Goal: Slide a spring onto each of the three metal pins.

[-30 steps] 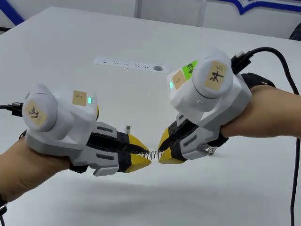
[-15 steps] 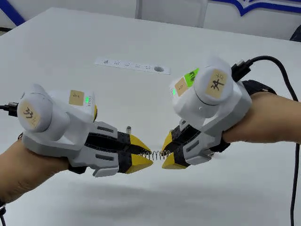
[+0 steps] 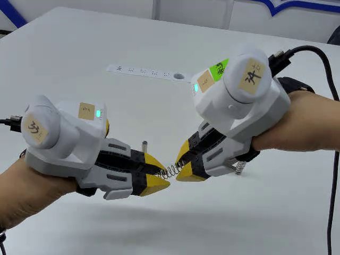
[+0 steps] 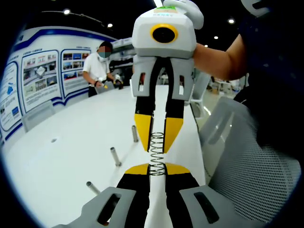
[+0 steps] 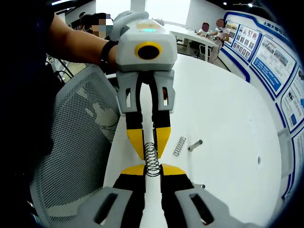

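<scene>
One coiled wire spring (image 3: 170, 171) bridges the yellow-tipped left gripper (image 3: 161, 178) and right gripper (image 3: 180, 170), each pinching one end.

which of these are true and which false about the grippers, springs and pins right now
1. The left gripper and right gripper each pinch one end of the same spring. True.
2. The pin near the left gripper already wears a spring. False: it is bare.
3. A second spring lies on the table by the right gripper. True.
4. The power strip sits between the grippers. False: it lies beyond them, farther across the table.
</scene>
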Demonstrator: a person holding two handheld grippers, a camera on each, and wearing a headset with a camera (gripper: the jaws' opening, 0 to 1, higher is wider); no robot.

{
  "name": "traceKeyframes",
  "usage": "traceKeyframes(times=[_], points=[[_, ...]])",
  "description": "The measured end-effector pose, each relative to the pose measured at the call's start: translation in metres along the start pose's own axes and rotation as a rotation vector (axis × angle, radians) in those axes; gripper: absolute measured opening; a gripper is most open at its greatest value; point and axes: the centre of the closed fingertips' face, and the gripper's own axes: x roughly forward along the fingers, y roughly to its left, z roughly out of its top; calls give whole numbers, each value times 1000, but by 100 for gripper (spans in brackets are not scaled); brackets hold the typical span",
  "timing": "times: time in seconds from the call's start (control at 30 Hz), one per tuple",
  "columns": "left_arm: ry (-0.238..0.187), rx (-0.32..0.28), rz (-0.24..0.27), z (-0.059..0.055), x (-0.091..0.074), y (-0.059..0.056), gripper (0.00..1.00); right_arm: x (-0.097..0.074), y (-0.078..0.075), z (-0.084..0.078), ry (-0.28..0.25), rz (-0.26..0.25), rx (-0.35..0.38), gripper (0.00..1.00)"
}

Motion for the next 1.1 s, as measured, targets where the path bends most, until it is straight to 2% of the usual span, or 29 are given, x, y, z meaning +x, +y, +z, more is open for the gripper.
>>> traceKeyframes(times=[0.17,0.4,0.73,1.1], points=[[0,-6,-4,-1,0,0,11,-2,2,13,-32,9,-6,12],[-7,-7,-11,-1,2,-1,11,-2,5,24,-44,15,-26,12],[-11,-27,-11,-1,3,-1,14,0,2,20,-30,14,-21,12],[-20,-63,17,-4,-7,7,23,-8,-10,3,6,-19,2,12]])
